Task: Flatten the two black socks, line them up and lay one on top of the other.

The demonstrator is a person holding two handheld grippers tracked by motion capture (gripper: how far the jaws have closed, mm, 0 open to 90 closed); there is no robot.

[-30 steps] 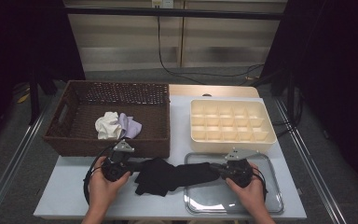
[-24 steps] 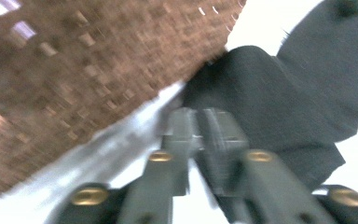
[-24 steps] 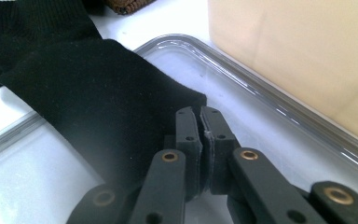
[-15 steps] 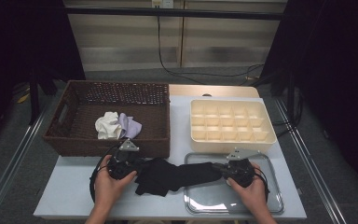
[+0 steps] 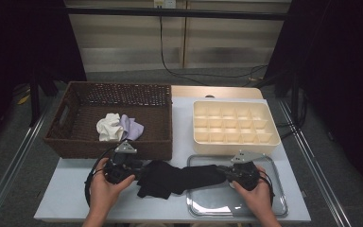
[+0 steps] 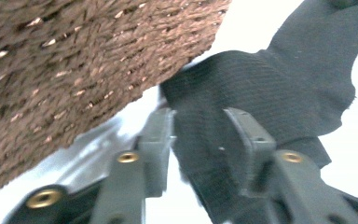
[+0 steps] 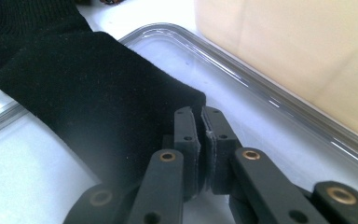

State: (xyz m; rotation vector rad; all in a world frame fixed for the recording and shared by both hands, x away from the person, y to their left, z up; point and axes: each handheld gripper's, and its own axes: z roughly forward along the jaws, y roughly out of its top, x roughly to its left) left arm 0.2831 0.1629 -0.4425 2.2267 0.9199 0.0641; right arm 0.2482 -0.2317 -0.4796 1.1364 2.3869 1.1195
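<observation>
black knitted sock (image 5: 179, 177) laid flat, long axis 9-to-3 o'clock, spanning white table (image 5: 71, 198) and steel tray (image 5: 264, 208) | left gripper (image 5: 131, 171) at its 9 o'clock end, jaws just opened apart, cloth between unpressed | right gripper (image 5: 228, 171) clamped on 3 o'clock end

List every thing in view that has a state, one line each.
black sock: lying from the table onto the tray, right end pinched
left hand-held gripper: jaws just opening, the sock between them, no longer clamped
right hand-held gripper: shut on the sock's edge
wicker basket: holds white and lilac cloths
cream divided box: compartments empty
metal tray: flat on the table
</observation>
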